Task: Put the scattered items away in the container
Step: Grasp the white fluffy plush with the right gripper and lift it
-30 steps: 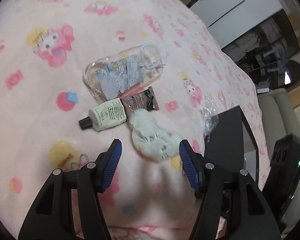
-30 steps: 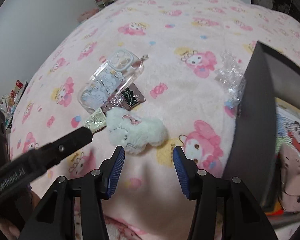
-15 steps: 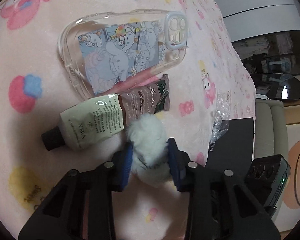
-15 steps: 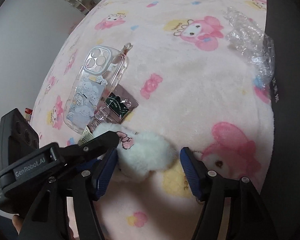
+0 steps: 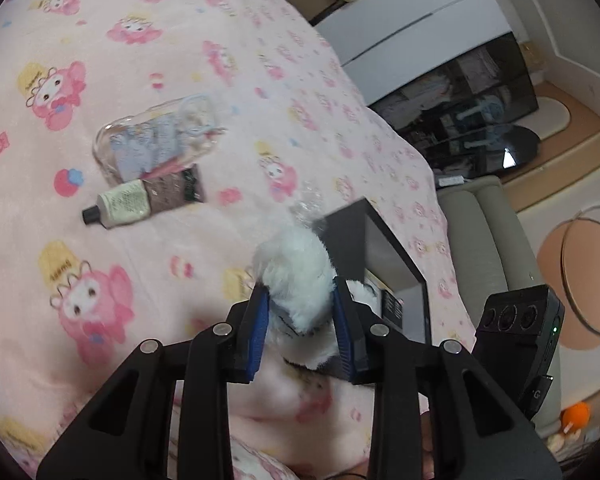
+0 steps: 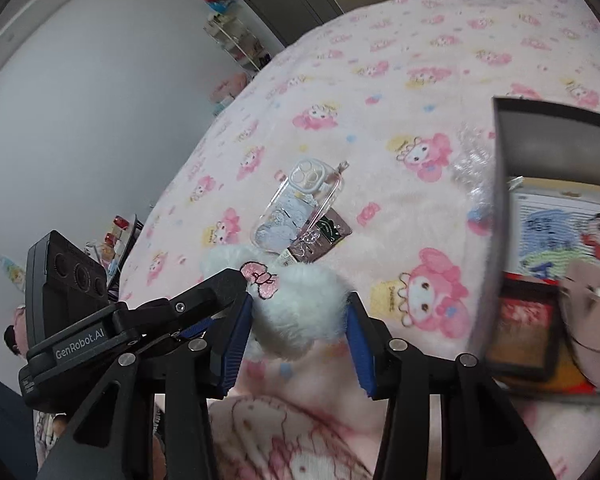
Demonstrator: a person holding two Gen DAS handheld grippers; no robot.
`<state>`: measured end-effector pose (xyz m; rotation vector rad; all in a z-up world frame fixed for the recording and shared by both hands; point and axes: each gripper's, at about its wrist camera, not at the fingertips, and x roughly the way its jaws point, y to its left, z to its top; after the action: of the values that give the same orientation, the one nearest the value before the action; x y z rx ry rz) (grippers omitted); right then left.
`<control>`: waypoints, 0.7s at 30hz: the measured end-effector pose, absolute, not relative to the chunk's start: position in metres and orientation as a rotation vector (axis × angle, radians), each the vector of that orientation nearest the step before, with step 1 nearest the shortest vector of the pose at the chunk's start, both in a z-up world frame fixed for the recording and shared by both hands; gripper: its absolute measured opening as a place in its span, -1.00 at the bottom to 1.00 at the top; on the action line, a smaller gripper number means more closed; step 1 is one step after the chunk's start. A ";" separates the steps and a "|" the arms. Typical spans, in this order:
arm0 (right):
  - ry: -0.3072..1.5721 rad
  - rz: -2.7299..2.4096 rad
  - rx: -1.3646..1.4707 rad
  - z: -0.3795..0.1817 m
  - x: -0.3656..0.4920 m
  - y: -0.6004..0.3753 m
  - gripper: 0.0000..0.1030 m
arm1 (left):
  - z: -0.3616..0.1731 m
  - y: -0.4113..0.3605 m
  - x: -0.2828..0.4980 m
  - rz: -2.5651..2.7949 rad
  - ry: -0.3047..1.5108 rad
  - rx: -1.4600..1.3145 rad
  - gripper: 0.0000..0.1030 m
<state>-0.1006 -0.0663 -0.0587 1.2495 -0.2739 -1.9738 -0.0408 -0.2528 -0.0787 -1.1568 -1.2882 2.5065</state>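
Observation:
My left gripper (image 5: 300, 300) is shut on a white fluffy plush (image 5: 300, 280) with a pink bow and holds it above the pink blanket, near the black container (image 5: 392, 264). In the right wrist view the plush (image 6: 300, 304) sits between the fingers of my right gripper (image 6: 300, 312), which touch its sides; the left gripper's finger pinches it from the left. A clear phone case (image 5: 156, 144), a hand cream tube (image 5: 124, 202) and a brown sachet (image 5: 176, 192) lie together on the blanket. The container (image 6: 496, 184) holds books and a toy.
Crumpled clear plastic (image 6: 472, 160) lies against the container's outer wall. The pink printed blanket (image 5: 100, 80) covers the bed. A sofa (image 5: 480, 240) and a dark cabinet stand beyond the bed's right edge. A shelf of small things stands by the far wall.
My left gripper closed on the plush and lifted it off the blanket toward the container. My right gripper stayed around the plush and rose with it.

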 end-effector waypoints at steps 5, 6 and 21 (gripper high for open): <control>-0.249 -2.051 1.208 -0.036 -0.074 -0.025 -0.19 | -0.057 -0.208 -0.032 2.479 -1.191 -1.166 -0.42; -0.255 -2.065 1.202 -0.032 -0.069 -0.014 -0.19 | -0.054 -0.200 -0.030 2.473 -1.178 -1.168 -0.42; -0.308 -2.214 1.213 -0.030 -0.084 0.117 -0.19 | -0.046 -0.064 -0.081 2.366 -0.995 -1.258 -0.42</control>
<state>-0.0840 0.1169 -0.0303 1.2131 -0.3085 -2.2136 -0.0808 -0.0644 -0.0460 -1.2576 -0.9954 2.3664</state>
